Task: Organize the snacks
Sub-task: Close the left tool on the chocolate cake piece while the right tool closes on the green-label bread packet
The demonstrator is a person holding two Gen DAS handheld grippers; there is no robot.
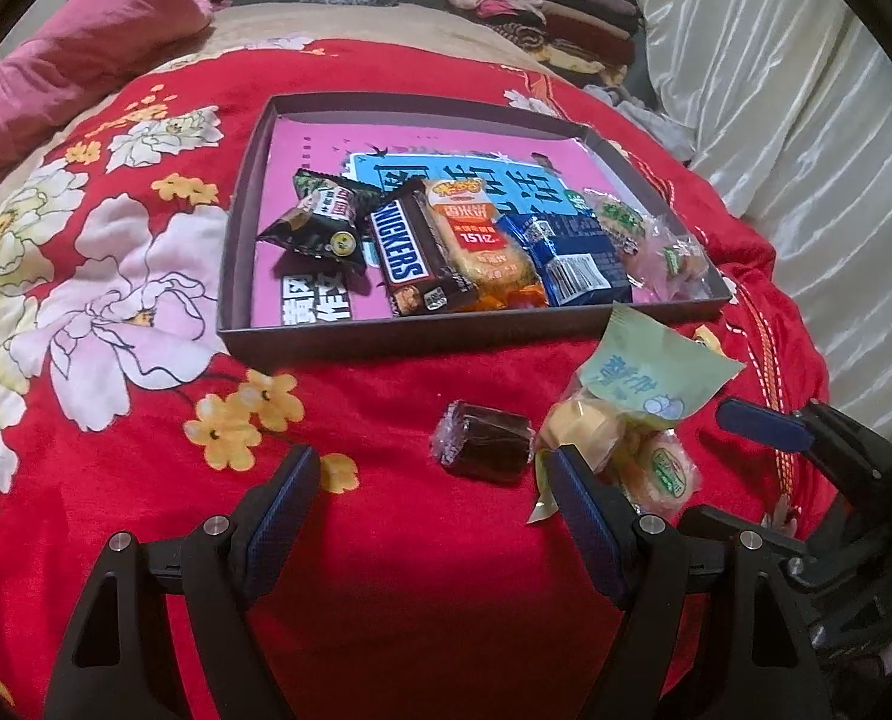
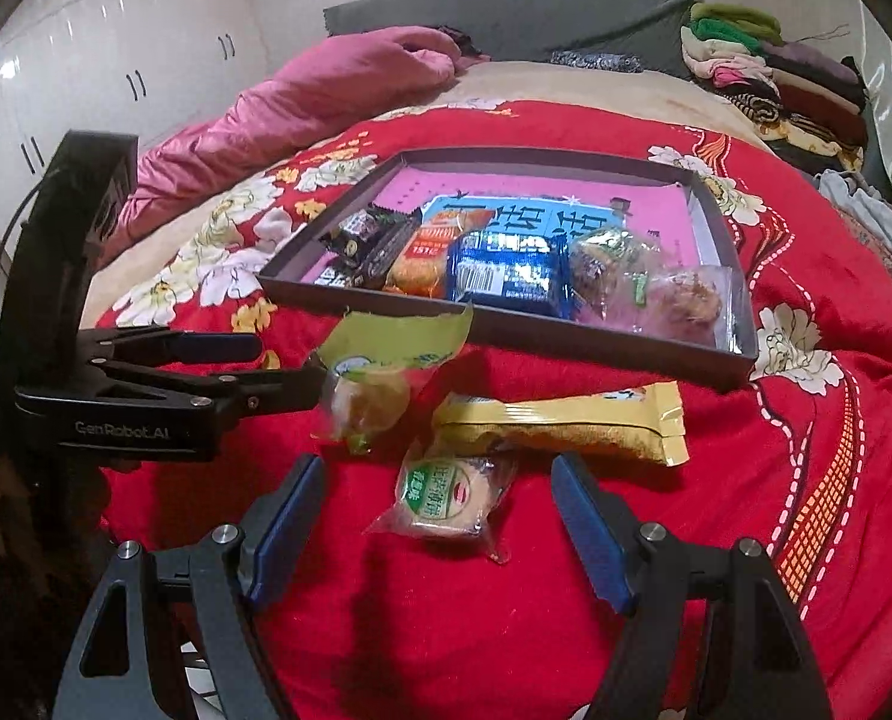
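Observation:
A dark grey box (image 1: 386,339) with a pink bottom lies on the red floral blanket and holds a Snickers bar (image 1: 407,255), an orange pack (image 1: 481,240), a blue pack (image 1: 571,264) and other wrapped snacks. My left gripper (image 1: 431,462) is open just short of a brown wrapped candy (image 1: 484,441). Beside its right finger lies a pale green bag of pastry (image 1: 631,402). My right gripper (image 2: 438,468) is open with a round cake packet (image 2: 451,498) lying between its fingertips. A long yellow packet (image 2: 565,420) lies just beyond it. The left gripper (image 2: 290,363) shows at the left, next to the green bag (image 2: 380,372).
A pink duvet (image 2: 302,102) is bunched at the far left of the bed. Folded clothes (image 2: 775,72) are stacked at the far right by a white curtain (image 1: 805,120). White wardrobe doors (image 2: 116,42) stand behind. The box's near wall (image 2: 565,330) rises between the loose snacks and its contents.

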